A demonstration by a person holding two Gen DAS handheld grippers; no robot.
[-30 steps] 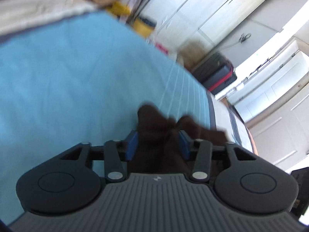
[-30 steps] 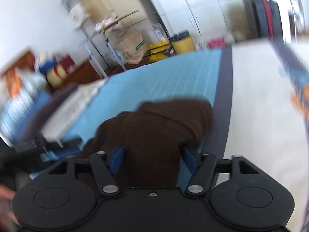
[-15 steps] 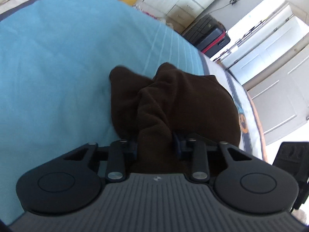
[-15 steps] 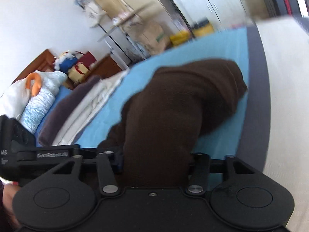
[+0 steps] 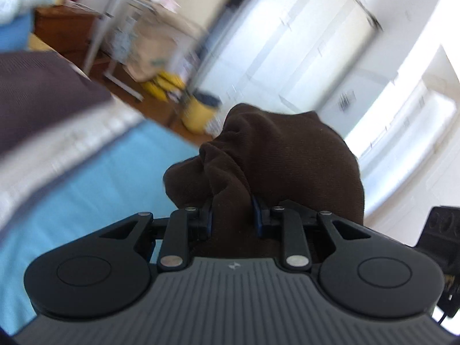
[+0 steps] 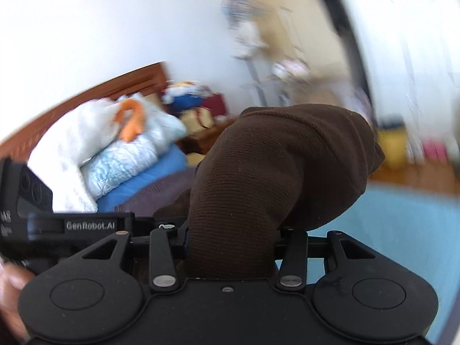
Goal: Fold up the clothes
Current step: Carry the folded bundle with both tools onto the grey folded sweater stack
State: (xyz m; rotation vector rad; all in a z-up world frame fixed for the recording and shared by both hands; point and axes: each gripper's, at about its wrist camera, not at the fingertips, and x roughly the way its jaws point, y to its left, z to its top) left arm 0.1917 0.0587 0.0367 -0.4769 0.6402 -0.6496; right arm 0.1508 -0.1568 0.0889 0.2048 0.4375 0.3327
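Note:
A dark brown knitted garment (image 5: 287, 158) is bunched up and lifted above the light blue bedspread (image 5: 86, 195). My left gripper (image 5: 233, 212) has a fold of it between its blue pads; the jaws are still closing and press on the cloth. In the right wrist view the same brown garment (image 6: 287, 158) bulges up over my right gripper (image 6: 234, 234), whose jaws are also closing around a thick roll of it. The fingertips are hidden by the cloth. The left gripper's body (image 6: 43, 224) shows at the left, close by.
A folded grey and white pile (image 5: 43, 92) lies at the bed's left. Beyond the bed stand a yellow bin (image 5: 201, 112), a metal rack (image 5: 129, 28) and white wardrobe doors (image 5: 287, 43). Pillows and bedding (image 6: 115, 143) lean on a wooden headboard (image 6: 86, 95). A hand (image 6: 11, 296) shows low left.
Both grippers have narrowed onto the brown garment and risen with it off the bedspread. The views have swung up from the bed toward the room.

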